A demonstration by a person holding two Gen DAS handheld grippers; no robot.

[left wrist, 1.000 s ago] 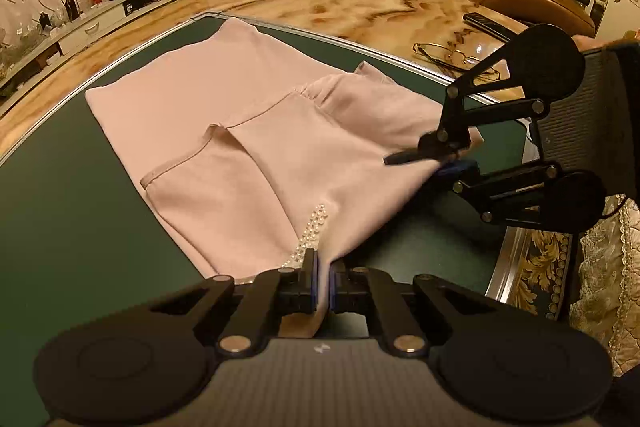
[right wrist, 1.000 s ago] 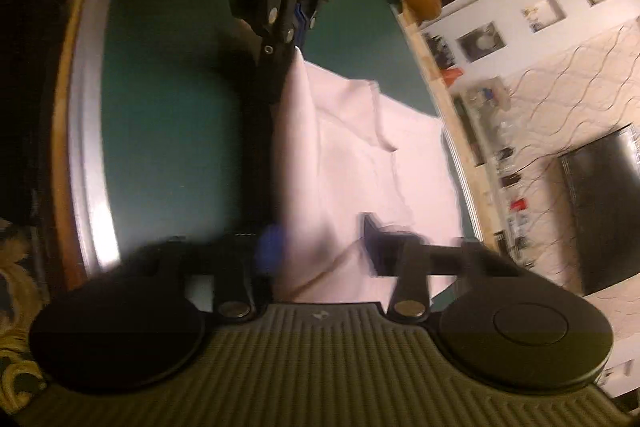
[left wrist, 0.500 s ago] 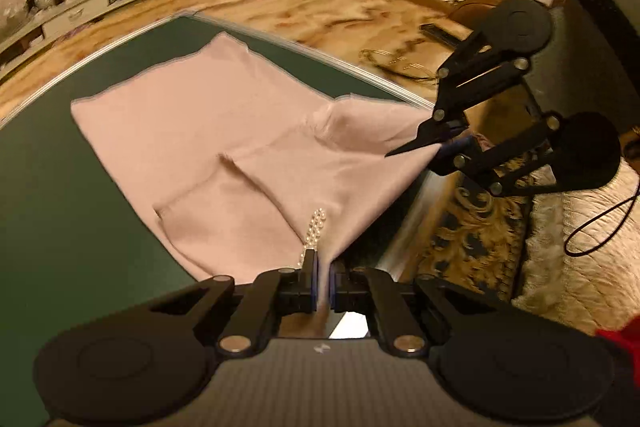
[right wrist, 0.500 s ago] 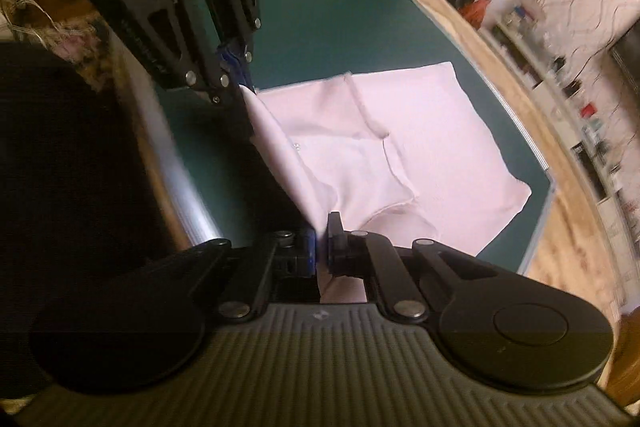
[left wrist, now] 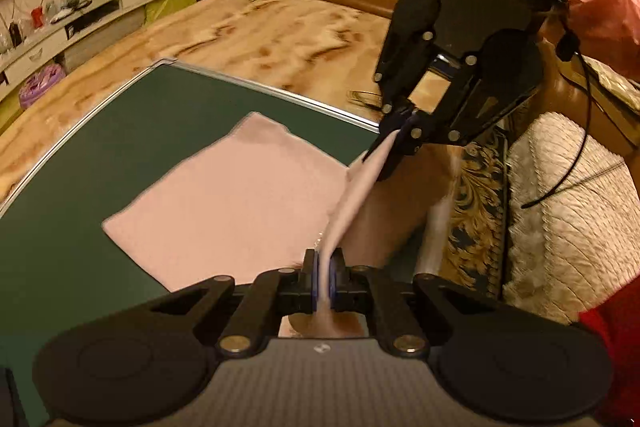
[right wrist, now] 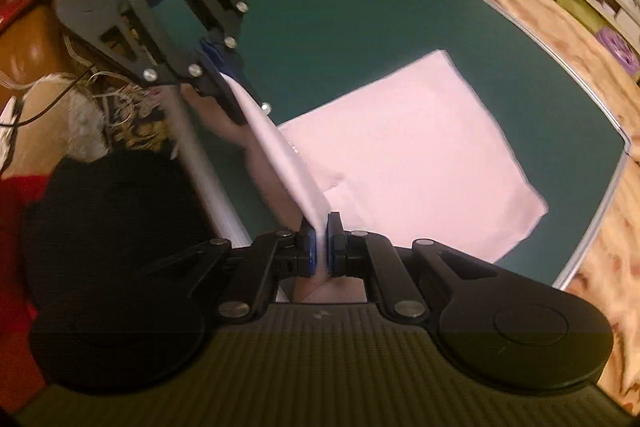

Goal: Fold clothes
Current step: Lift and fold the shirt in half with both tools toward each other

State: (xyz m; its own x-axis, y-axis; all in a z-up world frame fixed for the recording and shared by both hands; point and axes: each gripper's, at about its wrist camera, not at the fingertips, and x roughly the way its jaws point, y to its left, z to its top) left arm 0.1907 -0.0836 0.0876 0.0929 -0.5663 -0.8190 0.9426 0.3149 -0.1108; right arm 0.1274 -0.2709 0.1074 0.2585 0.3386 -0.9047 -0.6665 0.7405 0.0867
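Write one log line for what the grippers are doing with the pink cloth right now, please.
left gripper: shut on pink garment | right gripper: shut on same edge | edge lifted, rest on green table

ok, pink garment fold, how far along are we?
Done: no finished fold visible. In hand: left gripper and right gripper are both shut on the near edge of the pink garment, lifted off the green table. Left: carry that edge over, lay down, flatten.
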